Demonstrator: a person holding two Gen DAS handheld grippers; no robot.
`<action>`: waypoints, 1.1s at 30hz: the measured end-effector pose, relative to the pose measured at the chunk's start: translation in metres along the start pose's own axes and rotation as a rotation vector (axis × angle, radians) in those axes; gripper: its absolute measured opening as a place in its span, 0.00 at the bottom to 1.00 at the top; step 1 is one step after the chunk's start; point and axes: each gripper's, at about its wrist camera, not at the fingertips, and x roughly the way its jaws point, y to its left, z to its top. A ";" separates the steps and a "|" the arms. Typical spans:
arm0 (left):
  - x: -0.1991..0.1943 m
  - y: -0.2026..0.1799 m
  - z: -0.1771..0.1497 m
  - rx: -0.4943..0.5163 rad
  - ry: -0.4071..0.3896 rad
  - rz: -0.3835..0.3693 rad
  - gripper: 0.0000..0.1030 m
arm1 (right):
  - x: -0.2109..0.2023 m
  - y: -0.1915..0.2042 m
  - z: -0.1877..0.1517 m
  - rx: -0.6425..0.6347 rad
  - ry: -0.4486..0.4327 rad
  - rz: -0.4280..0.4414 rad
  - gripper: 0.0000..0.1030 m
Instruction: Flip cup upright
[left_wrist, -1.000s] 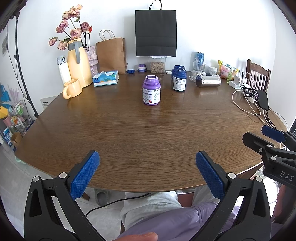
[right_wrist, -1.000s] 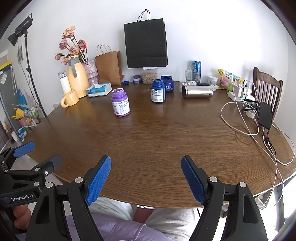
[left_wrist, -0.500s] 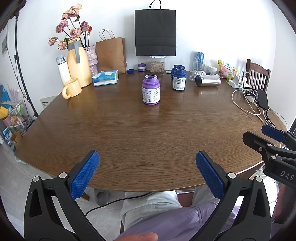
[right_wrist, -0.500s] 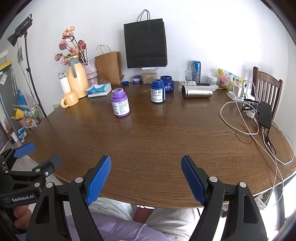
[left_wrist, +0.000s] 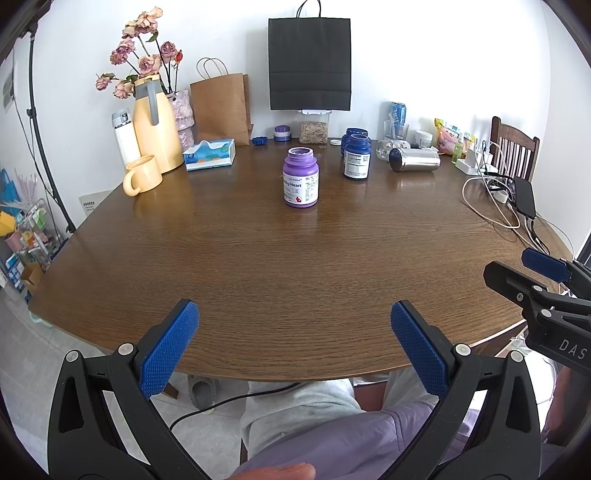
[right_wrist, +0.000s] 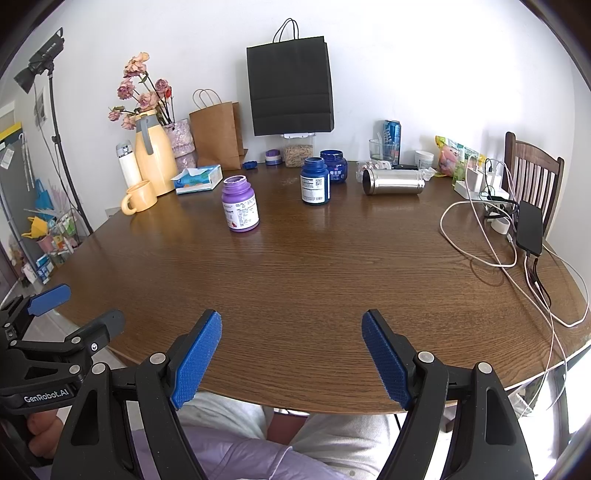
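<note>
Before both tongs (left_wrist: 294, 341), bare tabletop (left_wrist: 295, 266).

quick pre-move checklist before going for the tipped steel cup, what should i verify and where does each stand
1. Steel cup lies on its side, needing the flip: ok.
2. Right tool open and empty: ok.
3. Left tool open and empty: ok.
4. Straight path over the table from the right tool to the cup free of objects: ok.
5. Room around the cup: not ok, a blue bottle stands to its left and clutter sits close behind.
6. Cup empty or lidded: cannot tell.
</note>
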 end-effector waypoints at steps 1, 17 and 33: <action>0.001 0.000 0.001 0.000 -0.001 0.000 1.00 | 0.000 0.000 0.000 0.000 0.001 0.000 0.79; 0.000 0.000 0.000 0.000 -0.001 0.000 1.00 | 0.000 0.000 -0.001 0.001 -0.001 0.000 0.79; 0.026 -0.007 0.016 0.040 -0.080 -0.016 1.00 | 0.022 -0.011 0.011 0.003 -0.006 -0.047 0.79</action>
